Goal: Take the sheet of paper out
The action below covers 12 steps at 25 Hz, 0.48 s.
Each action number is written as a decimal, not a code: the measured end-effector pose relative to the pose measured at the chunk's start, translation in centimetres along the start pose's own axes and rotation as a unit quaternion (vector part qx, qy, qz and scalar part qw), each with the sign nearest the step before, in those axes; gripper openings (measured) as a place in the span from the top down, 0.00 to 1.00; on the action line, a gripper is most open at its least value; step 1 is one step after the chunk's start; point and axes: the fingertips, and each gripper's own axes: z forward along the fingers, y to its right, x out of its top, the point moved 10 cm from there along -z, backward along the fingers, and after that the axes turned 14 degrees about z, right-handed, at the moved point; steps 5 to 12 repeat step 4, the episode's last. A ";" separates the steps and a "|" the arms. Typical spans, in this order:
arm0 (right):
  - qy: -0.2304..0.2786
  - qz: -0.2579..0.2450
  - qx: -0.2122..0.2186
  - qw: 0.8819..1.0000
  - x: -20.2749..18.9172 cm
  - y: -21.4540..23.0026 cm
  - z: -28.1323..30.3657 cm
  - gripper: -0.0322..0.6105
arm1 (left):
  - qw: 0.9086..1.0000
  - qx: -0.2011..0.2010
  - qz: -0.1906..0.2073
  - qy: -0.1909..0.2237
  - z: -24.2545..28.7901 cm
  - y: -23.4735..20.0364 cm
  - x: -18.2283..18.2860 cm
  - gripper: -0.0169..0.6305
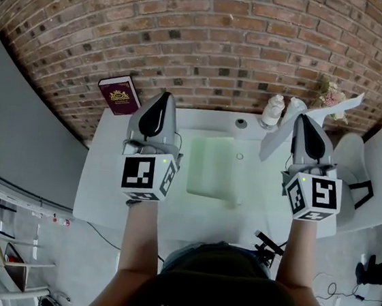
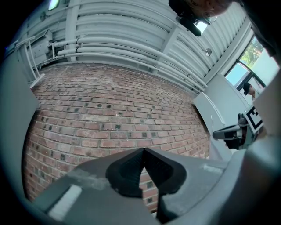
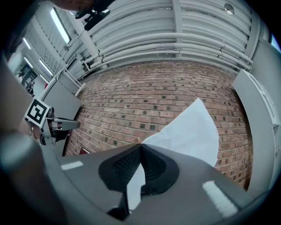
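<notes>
My right gripper (image 3: pixel 141 147) is shut on a white sheet of paper (image 3: pixel 193 132). The sheet fans up and to the right in front of the brick wall. In the head view the paper (image 1: pixel 333 111) hangs in the air above the table's right side, pinched in the right gripper (image 1: pixel 304 121). A pale green translucent folder (image 1: pixel 213 166) lies flat in the middle of the white table (image 1: pixel 104 194), between the two grippers. My left gripper (image 2: pixel 143 151) is shut with nothing between its pads. It is held above the table's left part (image 1: pixel 160 101), pointing at the wall.
A dark red booklet (image 1: pixel 119 95) leans at the table's back left. Two white bottles (image 1: pixel 273 109) and a small bunch of flowers (image 1: pixel 331 96) stand at the back right. A white chair (image 1: pixel 354 161) is to the right. The brick wall (image 1: pixel 210 41) closes the far side.
</notes>
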 end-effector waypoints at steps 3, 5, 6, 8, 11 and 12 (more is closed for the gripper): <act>-0.002 -0.004 0.003 1.000 0.0 -0.4 -0.1 0.95 | 1.000 0.003 0.004 -0.003 -0.3 -0.2 0.1 0.98; -0.003 -0.005 0.004 1.000 0.0 -0.6 -0.1 0.95 | 1.000 0.003 0.006 -0.003 -0.4 -0.2 0.2 0.98; -0.003 -0.005 0.004 1.000 0.0 -0.6 -0.1 0.95 | 1.000 0.003 0.006 -0.003 -0.4 -0.2 0.2 0.98; -0.003 -0.005 0.004 1.000 0.0 -0.6 -0.1 0.95 | 1.000 0.003 0.006 -0.003 -0.4 -0.2 0.2 0.98; -0.003 -0.005 0.004 1.000 0.0 -0.6 -0.1 0.95 | 1.000 0.003 0.006 -0.003 -0.4 -0.2 0.2 0.98; -0.003 -0.005 0.004 1.000 0.0 -0.6 -0.1 0.95 | 1.000 0.003 0.006 -0.003 -0.4 -0.2 0.2 0.98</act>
